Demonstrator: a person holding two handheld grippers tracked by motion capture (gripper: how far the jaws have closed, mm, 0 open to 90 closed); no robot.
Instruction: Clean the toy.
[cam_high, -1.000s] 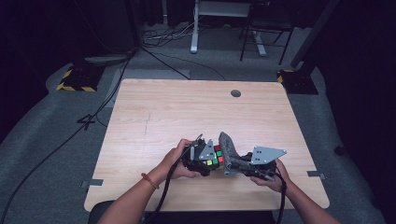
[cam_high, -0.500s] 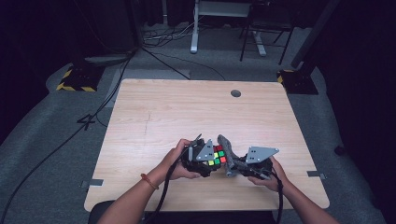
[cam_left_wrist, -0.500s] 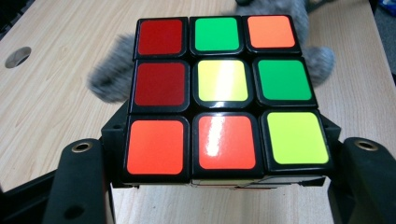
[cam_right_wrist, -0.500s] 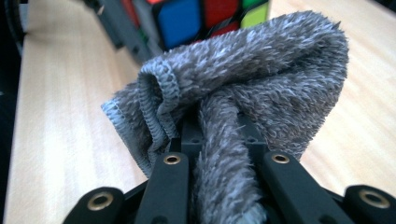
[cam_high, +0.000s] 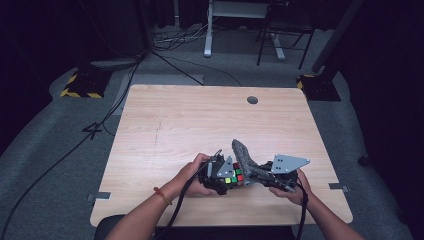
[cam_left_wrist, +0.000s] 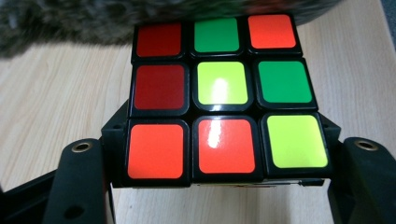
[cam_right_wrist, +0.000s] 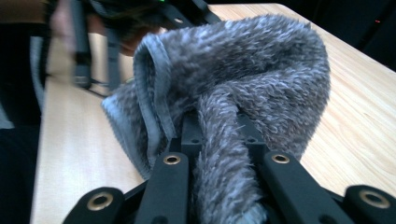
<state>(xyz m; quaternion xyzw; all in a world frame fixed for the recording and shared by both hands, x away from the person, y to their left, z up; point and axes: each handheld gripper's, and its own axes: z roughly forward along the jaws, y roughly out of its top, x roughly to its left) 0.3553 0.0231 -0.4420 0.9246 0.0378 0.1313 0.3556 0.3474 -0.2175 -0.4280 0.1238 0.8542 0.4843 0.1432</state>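
Observation:
A scrambled puzzle cube (cam_left_wrist: 219, 95) with red, orange, green and yellow stickers sits between the two black jaws of my left gripper (cam_left_wrist: 219, 177), which is shut on it. From above, the cube (cam_high: 233, 176) and the left gripper (cam_high: 220, 175) are near the table's front edge. My right gripper (cam_right_wrist: 224, 154) is shut on a fuzzy grey cloth (cam_right_wrist: 243, 79). That cloth (cam_high: 246, 162) lies against the cube's far side, and the right gripper (cam_high: 260, 179) is just to the cube's right.
The light wooden table (cam_high: 200, 120) has a round cable hole (cam_high: 252, 100) at its far side. Cables trail from both grippers over the front edge. Beyond the table are dark floor, cables and chair legs.
The cloth and right gripper have shifted slightly left, closer onto the cube. The left gripper and cube have hardly moved.

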